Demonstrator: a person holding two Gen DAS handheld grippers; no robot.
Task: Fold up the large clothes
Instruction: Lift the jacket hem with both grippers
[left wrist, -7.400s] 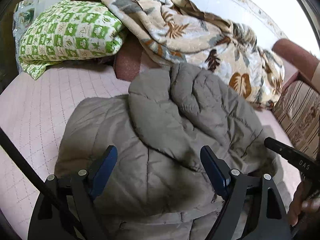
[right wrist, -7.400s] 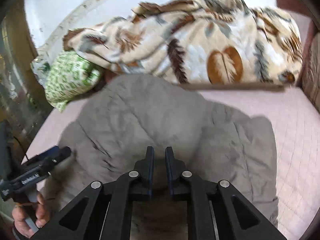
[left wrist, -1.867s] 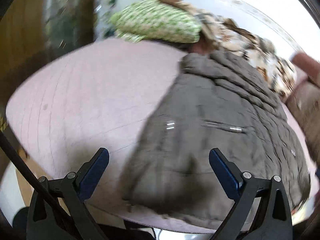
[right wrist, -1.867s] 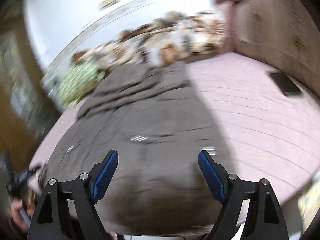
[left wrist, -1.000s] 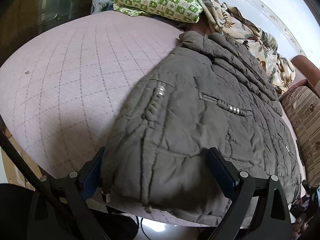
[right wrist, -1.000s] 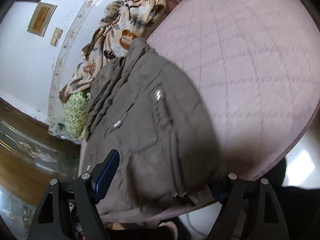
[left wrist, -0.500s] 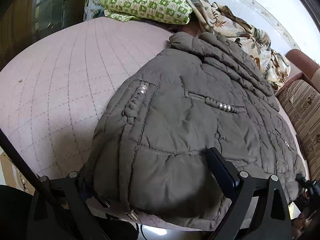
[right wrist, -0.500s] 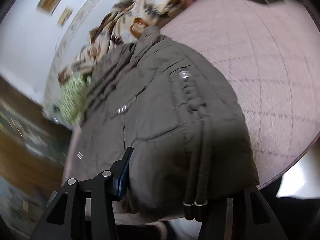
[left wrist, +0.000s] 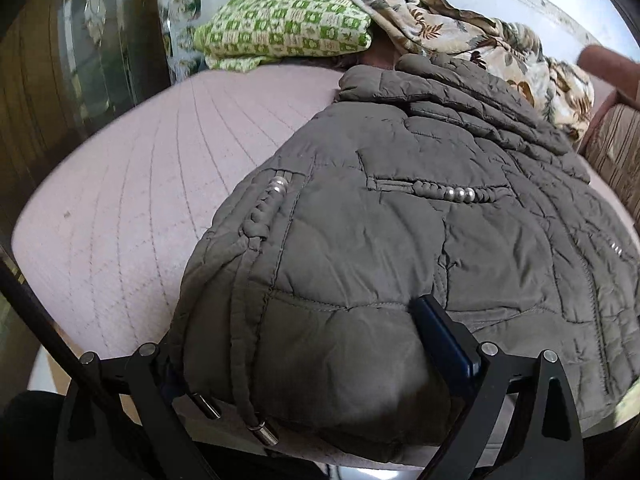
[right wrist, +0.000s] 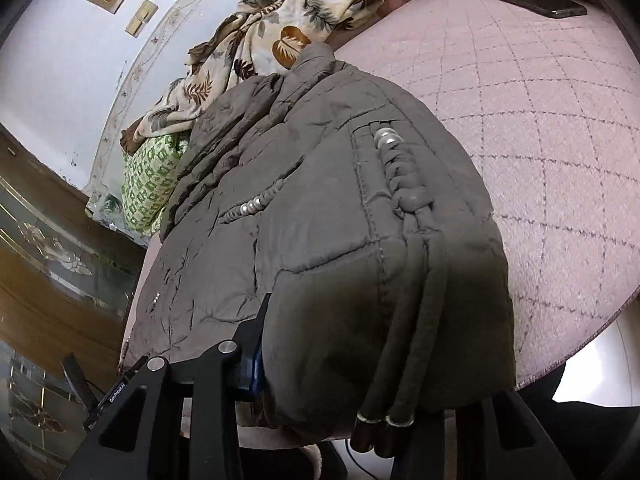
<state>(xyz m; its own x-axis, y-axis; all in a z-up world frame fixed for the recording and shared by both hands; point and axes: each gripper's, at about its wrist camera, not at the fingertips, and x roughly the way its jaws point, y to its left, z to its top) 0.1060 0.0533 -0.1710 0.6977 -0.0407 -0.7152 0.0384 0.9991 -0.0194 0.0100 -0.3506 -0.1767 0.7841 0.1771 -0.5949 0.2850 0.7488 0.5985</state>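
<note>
below, in the left wrist view, the grey padded jacket [left wrist: 400, 240] was spread across the pink quilted bed [left wrist: 132, 208], its hem at the near edge, and was pinched by the left gripper [left wrist: 320, 364]. in the right wrist view, the other hem corner was clamped by the right gripper [right wrist: 360, 360], whose jaws had just been closing. a phone [right wrist: 542, 2] lay at the far right corner.

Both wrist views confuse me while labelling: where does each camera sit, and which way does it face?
Left wrist: on the left tool, looking down along the padded grey-brown jacket toward the green checked pillow; black fingers straddle the hem.
Right wrist: on the right tool, tilted, at the hem's other corner; one finger presses the fabric.
Shared: jacket, pillow, leaf-print blanket, pink quilted bed.
</note>
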